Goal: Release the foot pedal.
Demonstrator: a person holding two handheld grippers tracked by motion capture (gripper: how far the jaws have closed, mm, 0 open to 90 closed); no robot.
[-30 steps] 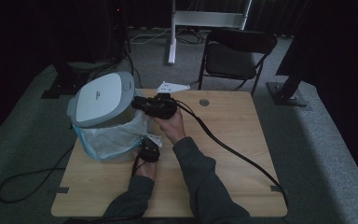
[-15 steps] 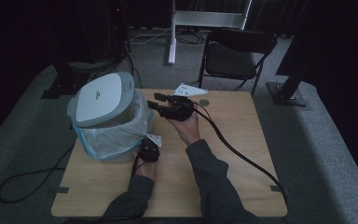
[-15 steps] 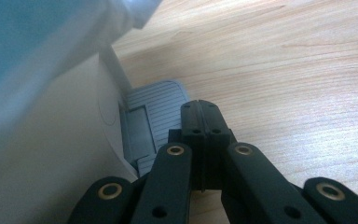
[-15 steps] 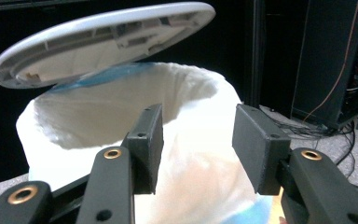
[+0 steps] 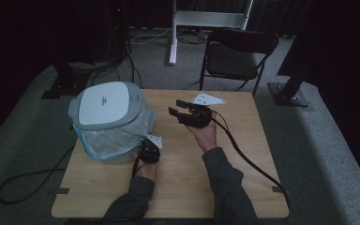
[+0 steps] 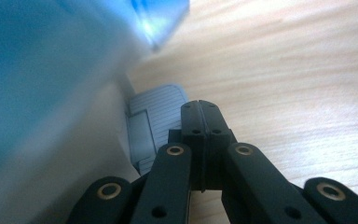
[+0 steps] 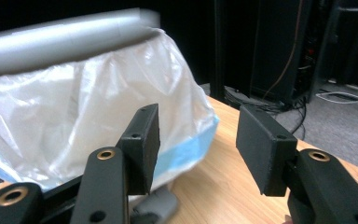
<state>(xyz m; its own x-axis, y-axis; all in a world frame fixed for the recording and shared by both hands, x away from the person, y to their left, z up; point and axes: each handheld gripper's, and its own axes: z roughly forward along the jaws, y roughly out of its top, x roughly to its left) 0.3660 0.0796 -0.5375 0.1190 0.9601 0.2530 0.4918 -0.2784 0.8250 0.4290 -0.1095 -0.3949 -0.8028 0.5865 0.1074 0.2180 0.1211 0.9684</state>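
A: What is the work here, taking the big things first?

B: A wooden table (image 5: 243,187) carries a lidded bin (image 5: 108,112) at its left side, grey lid on top, with a clear plastic liner bag (image 5: 117,138) hanging down its outside, blue along the hem. By my reading the step in hand is dressing the bin with that bag.

A: And the tongs?

B: The left gripper (image 5: 149,152) sits low at the bin's near right foot, jaws clenched together; in the left gripper view they meet flat with nothing visible between them, just beside a ribbed grey pedal (image 6: 154,122). The right gripper (image 5: 183,110) stands off to the bin's right, clear of the bag, its jaws parted and bare, and they have just been opening.

A: So what does the next move call for?

B: Probably bringing the right gripper in to the bag's side and pinching a fold of loose film without tearing it.

A: Any writing?

B: A small mark sits on the lid (image 5: 104,99), too small to read.
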